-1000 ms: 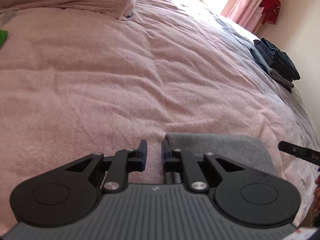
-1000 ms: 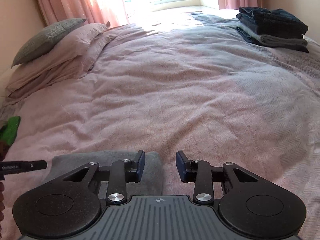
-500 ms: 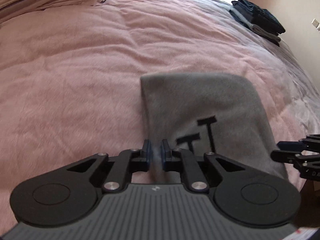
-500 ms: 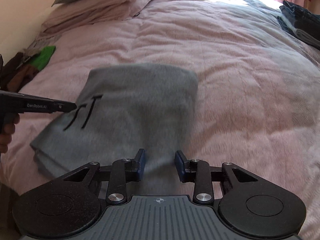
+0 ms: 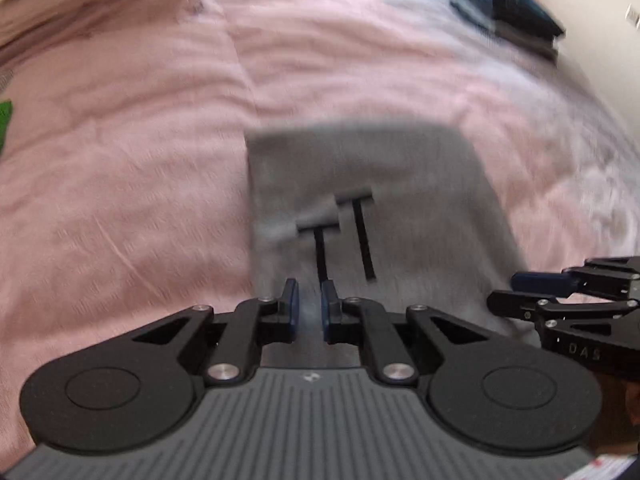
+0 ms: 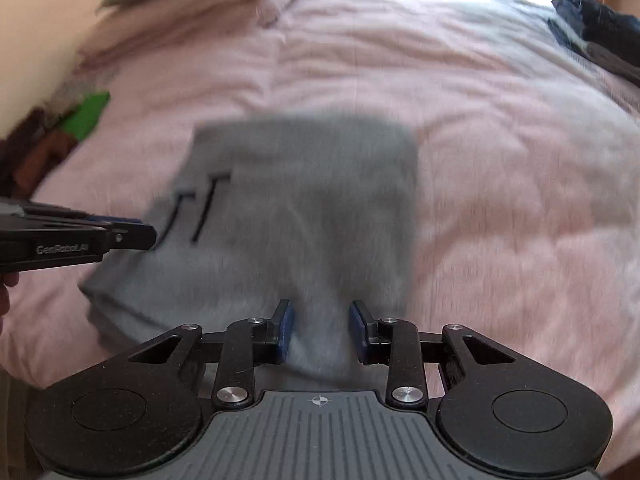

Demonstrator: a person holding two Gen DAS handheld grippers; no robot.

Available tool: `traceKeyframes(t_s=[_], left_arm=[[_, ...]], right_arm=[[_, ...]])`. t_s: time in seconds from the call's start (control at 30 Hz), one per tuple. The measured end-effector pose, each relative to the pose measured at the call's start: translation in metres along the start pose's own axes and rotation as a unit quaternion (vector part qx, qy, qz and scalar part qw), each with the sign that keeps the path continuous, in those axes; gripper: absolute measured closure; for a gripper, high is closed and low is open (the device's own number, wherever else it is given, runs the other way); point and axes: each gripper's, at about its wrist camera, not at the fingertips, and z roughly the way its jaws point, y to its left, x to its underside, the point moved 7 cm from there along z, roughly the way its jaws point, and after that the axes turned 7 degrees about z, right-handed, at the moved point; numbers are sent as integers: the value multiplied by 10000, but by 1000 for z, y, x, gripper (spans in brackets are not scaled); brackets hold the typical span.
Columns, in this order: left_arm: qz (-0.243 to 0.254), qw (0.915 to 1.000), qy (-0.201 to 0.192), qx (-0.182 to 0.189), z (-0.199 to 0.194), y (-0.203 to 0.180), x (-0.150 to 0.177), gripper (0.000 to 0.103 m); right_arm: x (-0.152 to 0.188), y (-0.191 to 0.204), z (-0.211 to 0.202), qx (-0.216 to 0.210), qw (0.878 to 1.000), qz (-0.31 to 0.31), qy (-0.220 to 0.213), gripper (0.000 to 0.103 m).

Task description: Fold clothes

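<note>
While the grey folded garment [image 5: 368, 208] lies near the bed's [image 5: 120, 160] near edge, the left hand-held gripper [image 5: 309, 309] is clamped on its near hem. The right hand-held gripper [image 6: 320, 326], jaws apart, straddles that hem unpinched; the garment stretches away from both.

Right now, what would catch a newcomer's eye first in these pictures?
The folded grey garment with two black T marks, lying on the pink bedspread just ahead of both grippers. Then the dark stack of folded clothes at the bed's far right edge, and a bright green item at its left edge.
</note>
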Motion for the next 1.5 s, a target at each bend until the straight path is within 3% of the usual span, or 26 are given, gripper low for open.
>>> traceKeyframes(t_s=[0.1, 0.27, 0.4, 0.47, 0.53, 0.97, 1.5], left_arm=[[142, 9995, -40, -267, -8, -9, 19, 94], [-472, 9977, 345, -339, -36, -8, 36, 93], [-722, 9942, 658, -450, -71, -19, 34, 92], [-838, 9925, 762, -458, -91, -27, 30, 85], [-884, 9913, 843, -500, -108, -35, 27, 77], [-574, 9936, 760, -605, -150, -70, 1, 75], [-514, 9942, 665, -676, -157, -76, -14, 74]], right_arm=[[16, 0, -11, 115, 9995, -261, 122, 74], [29, -16, -23, 185, 9961, -26, 866, 73], [20, -23, -48, -122, 9905, 368, 1321, 73], [12, -22, -67, -219, 9903, 486, 1285, 64], [3, -23, -84, -233, 9914, 543, 1171, 39], [-20, -7, -137, -319, 9953, 268, 878, 38], [-26, -5, -140, -412, 9949, 147, 911, 38]])
